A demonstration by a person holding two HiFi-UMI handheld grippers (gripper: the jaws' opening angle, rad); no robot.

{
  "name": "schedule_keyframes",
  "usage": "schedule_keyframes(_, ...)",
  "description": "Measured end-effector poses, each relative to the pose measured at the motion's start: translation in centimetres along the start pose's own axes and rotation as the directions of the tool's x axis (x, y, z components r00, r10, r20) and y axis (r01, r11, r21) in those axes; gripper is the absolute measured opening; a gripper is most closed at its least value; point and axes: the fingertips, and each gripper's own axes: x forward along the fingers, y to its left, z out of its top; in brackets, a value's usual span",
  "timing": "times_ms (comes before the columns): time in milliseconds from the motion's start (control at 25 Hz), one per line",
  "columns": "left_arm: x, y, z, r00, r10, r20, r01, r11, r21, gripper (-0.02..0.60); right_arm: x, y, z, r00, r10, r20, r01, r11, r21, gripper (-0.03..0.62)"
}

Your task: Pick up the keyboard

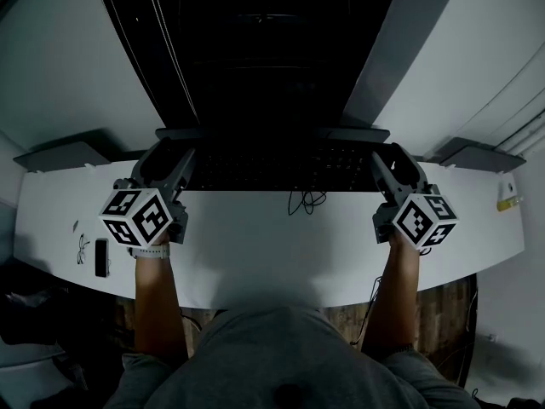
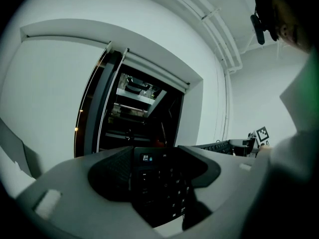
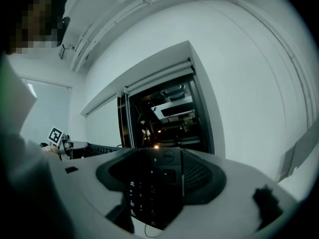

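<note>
Keyboard [image 1: 272,169] stretched along bench's [image 1: 255,254] far side, its ends between left tongs [image 1: 186,170] and right tongs [image 1: 381,173], cable [image 1: 306,201] just before it, phone [image 1: 101,257] far left.

keyboard [image 1: 272,169]: 9 o'clock end hidden in left gripper [image 1: 174,170], 3 o'clock end in right gripper [image 1: 385,170], middle lost in shadow | small dark things [image 1: 100,256] at 8 o'clock: too small to name | yellow thing [image 1: 508,201] at 3 o'clock: unclear

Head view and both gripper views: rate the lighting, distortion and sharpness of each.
Head view: dim, the flat black plastic keyboard almost lost in shadow, the curved white desk reading grey. Left gripper view: strong fisheye bending, black corners, key legends soft. Right gripper view: same bending, mosaic patch upper left.
</note>
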Motion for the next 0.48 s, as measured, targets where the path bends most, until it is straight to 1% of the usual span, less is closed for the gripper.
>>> schedule_keyframes(200, -1.0, -0.4, 2.6, 0.999, -0.009, 0.044, 0.008, 1.0, 0.023, 0.262, -0.6, 1.1, 2.6, 0.999, 0.004, 0.046, -0.003, 1.0, -0.025, 0.275)
schedule_keyframes(480, -2.9, -1.0, 5.1, 0.995, -0.013, 0.096, 0.007, 0.998, 0.064, 0.262, -1.7, 2.6, 4.5, 0.995, 0.017, 0.101, -0.013, 0.999, -0.038, 0.275)
